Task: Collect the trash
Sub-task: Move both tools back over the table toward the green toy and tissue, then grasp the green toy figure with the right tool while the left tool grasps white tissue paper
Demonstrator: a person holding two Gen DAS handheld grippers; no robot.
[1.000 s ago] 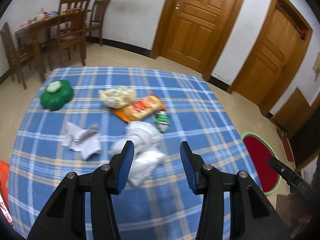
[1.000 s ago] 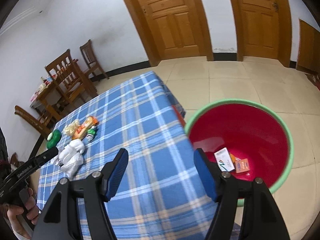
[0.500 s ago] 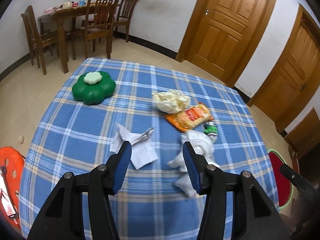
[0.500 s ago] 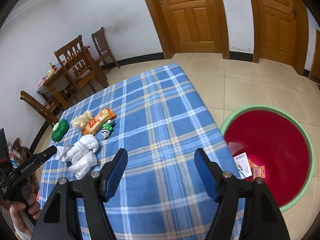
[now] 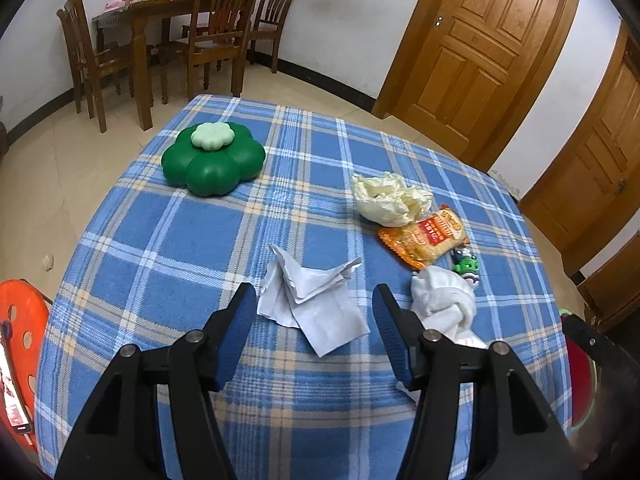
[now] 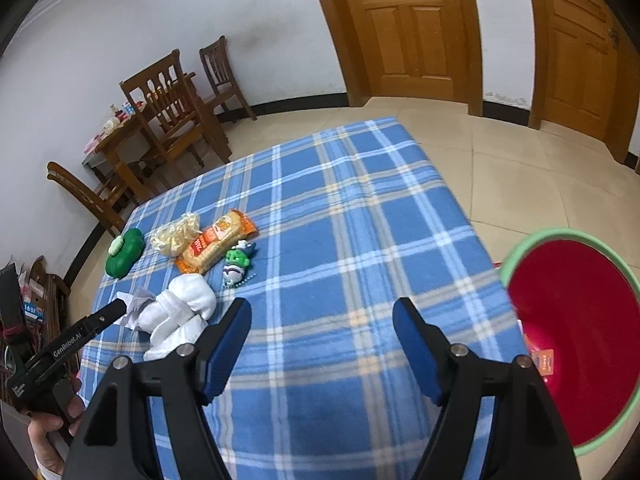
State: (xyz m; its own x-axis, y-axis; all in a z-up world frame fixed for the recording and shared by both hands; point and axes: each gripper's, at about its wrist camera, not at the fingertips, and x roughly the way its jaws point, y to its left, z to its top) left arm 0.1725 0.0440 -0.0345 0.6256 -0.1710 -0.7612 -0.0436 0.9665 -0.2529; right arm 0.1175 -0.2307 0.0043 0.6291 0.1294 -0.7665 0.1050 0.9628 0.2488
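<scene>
Plenty of open counter [image 6: 360, 208] on the door side, just bare plaid cloth out to the edge. The clutter is bunched on the other half: crumpled tissue [image 5: 316, 300] sits right ahead of the left gripper [image 5: 314, 308], whose fingers are spreading with nothing between them yet. Just beside it, the white cloth bundle [image 5: 444, 304] crowds the right-hand finger. Behind that, the snack packet [image 5: 424, 236] and yellowish bag [image 5: 388, 198] touch each other. The green flower box [image 5: 214, 158] stands well apart.

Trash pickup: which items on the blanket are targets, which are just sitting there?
Likely trash:
- crumpled white paper
- white tissue wad
- yellow plastic bag
- orange snack packet
- red bin as drop point

Probably not trash:
- green flower-shaped container
- green toy figure
</scene>
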